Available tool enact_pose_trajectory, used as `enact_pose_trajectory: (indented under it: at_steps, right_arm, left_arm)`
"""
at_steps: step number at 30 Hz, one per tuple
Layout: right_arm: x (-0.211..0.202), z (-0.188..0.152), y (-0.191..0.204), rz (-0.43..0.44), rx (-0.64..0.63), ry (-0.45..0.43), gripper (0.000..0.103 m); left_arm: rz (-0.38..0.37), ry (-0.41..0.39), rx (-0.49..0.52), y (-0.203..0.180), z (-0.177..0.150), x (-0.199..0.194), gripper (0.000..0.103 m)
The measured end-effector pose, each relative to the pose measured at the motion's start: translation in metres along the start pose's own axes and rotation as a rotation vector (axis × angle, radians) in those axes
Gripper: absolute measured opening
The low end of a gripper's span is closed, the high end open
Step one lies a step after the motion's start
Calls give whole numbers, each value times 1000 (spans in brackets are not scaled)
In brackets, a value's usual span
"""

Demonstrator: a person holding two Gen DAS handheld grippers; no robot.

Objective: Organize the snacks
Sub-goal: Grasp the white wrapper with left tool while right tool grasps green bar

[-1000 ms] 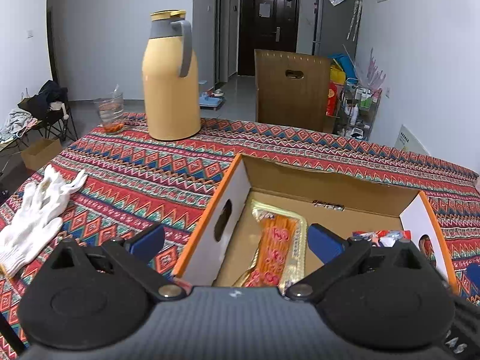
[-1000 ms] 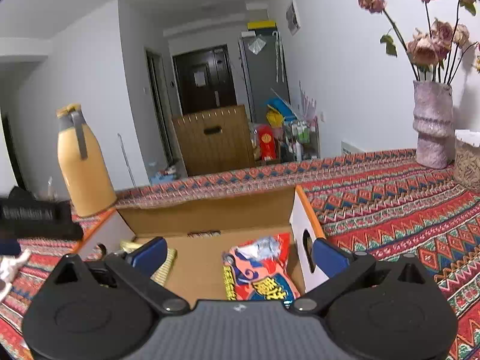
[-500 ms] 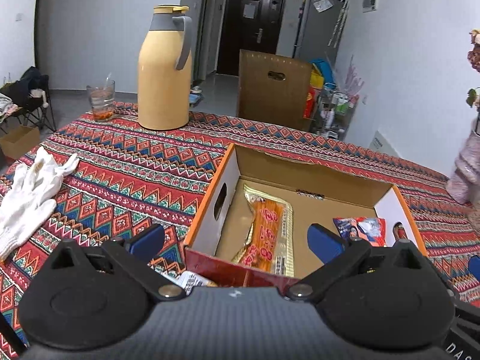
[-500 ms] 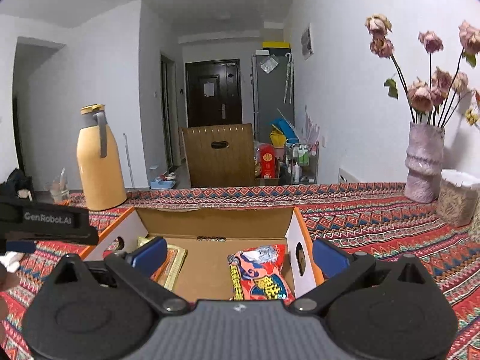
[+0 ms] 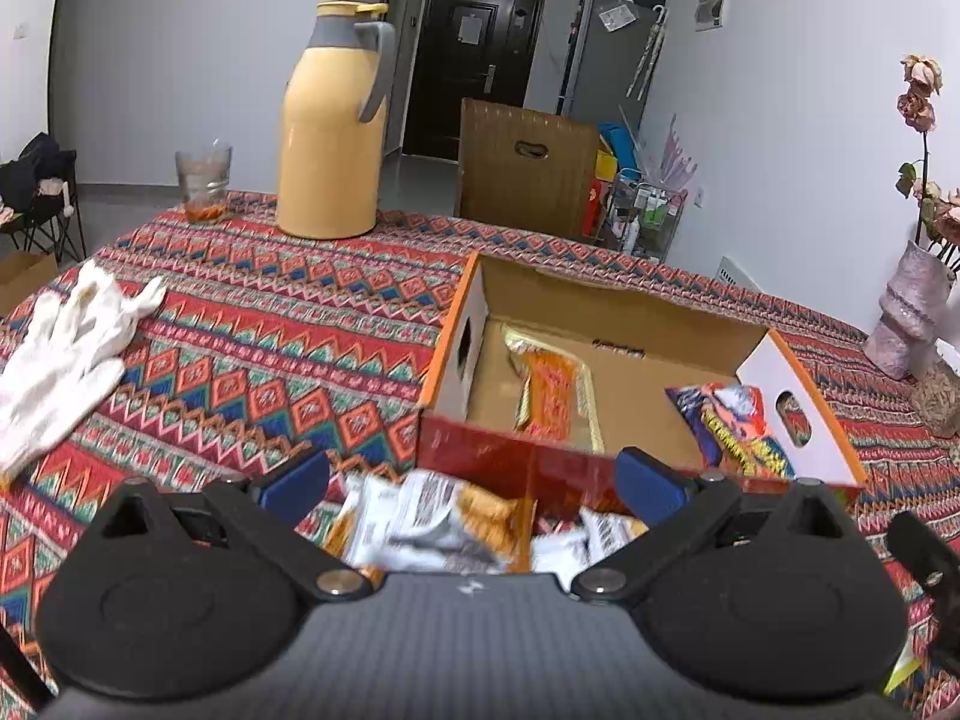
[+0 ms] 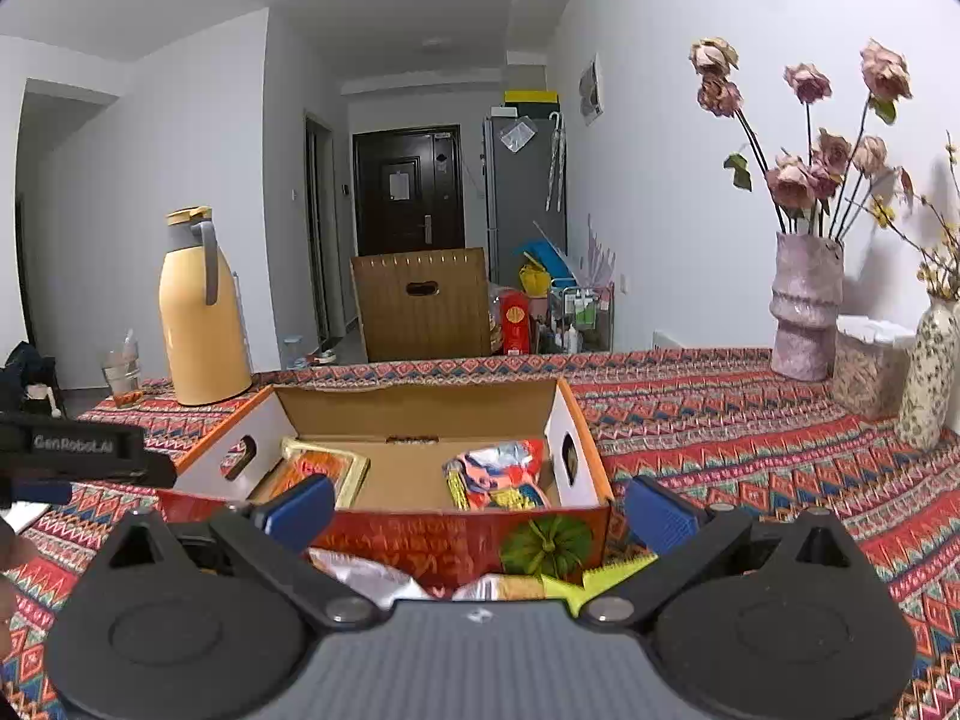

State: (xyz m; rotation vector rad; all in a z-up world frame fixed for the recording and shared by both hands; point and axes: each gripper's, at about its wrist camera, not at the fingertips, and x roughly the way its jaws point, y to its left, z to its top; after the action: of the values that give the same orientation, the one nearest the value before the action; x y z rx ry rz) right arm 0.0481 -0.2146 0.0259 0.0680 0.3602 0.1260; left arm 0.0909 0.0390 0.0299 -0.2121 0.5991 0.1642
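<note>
The white and orange crinkly snack packets (image 5: 432, 516) are lying on the patterned tablecloth (image 5: 252, 330), just in front of the open cardboard box (image 5: 606, 312). They are sitting right between the spread-apart fingers of the left gripper (image 5: 471, 477), which looks nearer. The right gripper (image 6: 480, 504) is also spread wide and holding nothing. A yellow-green packet (image 6: 606, 576) is peeking out by it.

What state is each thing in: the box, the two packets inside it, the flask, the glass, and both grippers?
Cardboard box: open-topped.
Orange packet: lying flat inside, left.
Colourful packet: inside, right.
Flask: upright, lid on.
Glass: upright.
Left gripper: open.
Right gripper: open.
</note>
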Motion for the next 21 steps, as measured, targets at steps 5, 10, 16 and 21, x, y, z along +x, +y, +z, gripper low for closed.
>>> enact_pose_trajectory:
  at_steps: [5,10,16,21]
  right_arm:
    - [-11,-14,-16,15,4,19,103]
    - [-15,-35,-34,5,14,75,103]
    - [-10,-55,-51,-36,6,144,103]
    - [4,-60,-70,-51,41,190,100]
  left_arm:
    - [-11,-6,-11,13,-17,-8,103]
    - [0,-8,13,17,-31,-12,103]
    - [-16,13,31,19,-48,-5,103]
    - [-3,30,46,19,-58,5,103]
